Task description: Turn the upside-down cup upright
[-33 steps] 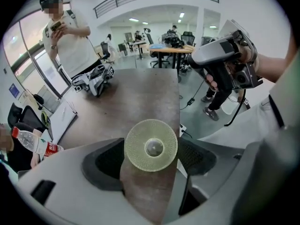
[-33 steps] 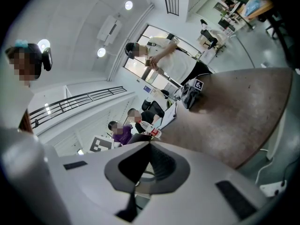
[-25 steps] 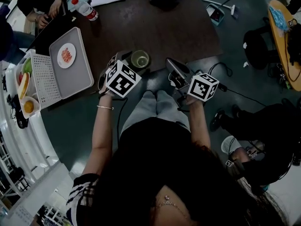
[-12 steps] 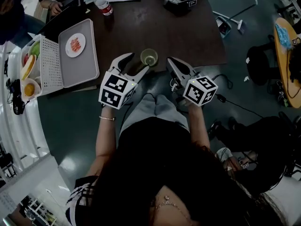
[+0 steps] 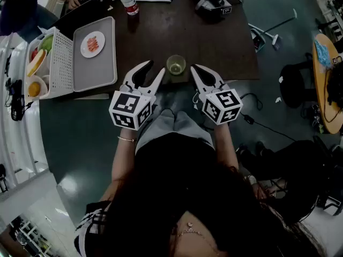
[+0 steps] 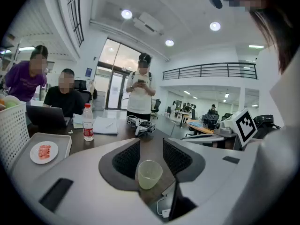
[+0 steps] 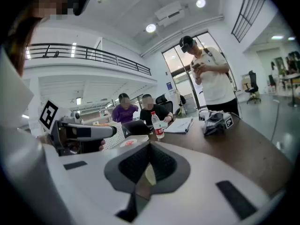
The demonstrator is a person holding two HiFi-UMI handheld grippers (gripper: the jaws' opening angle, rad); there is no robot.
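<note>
the cup stands upright, mouth up, on the dark table, close to the table's near edge. beyond the cup the table top is bare up to a bottle and a spare device at the far side. left of the cup, well apart, a grey tray lies with a small plate on it.

the left gripper is held just left of the cup, over the near edge, pointing nearly level across the table. its jaws are spread and have just been closing. nothing sits between them, and the cup stands free just past their tips.

the right gripper is held just right of the cup, also nearly level, with its jaws pressed together on nothing.
</note>
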